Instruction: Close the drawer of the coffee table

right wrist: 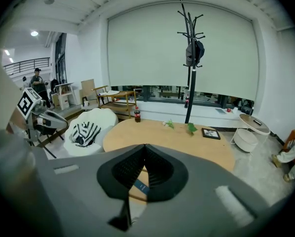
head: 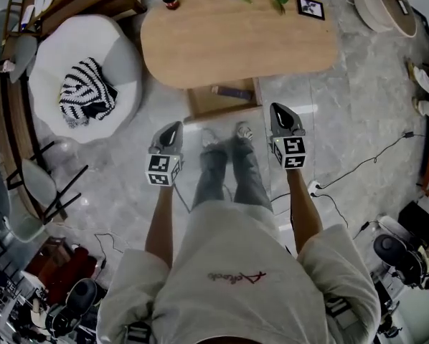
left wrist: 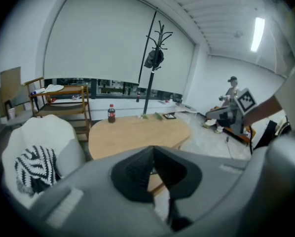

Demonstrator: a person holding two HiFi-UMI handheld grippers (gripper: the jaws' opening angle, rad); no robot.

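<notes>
- The oval wooden coffee table (head: 239,38) stood in front of me.
- Its drawer (head: 213,107) was open, jutting from the table's near edge toward my feet.
- My left gripper (head: 173,127) had its jaws pressed together on nothing, near the drawer's left front corner.
- My right gripper (head: 278,110) was likewise closed and empty, near the drawer's right side.
- A dark book (head: 232,90) lay inside the drawer.

The shallow, light-brown wooden drawer (head: 209,104) is seen pulled out and open from beneath the oval light-wood counter (head: 239,38) of the coffee table. In the head view it projects toward 6 o'clock from the counter's near edge, set level.
</notes>
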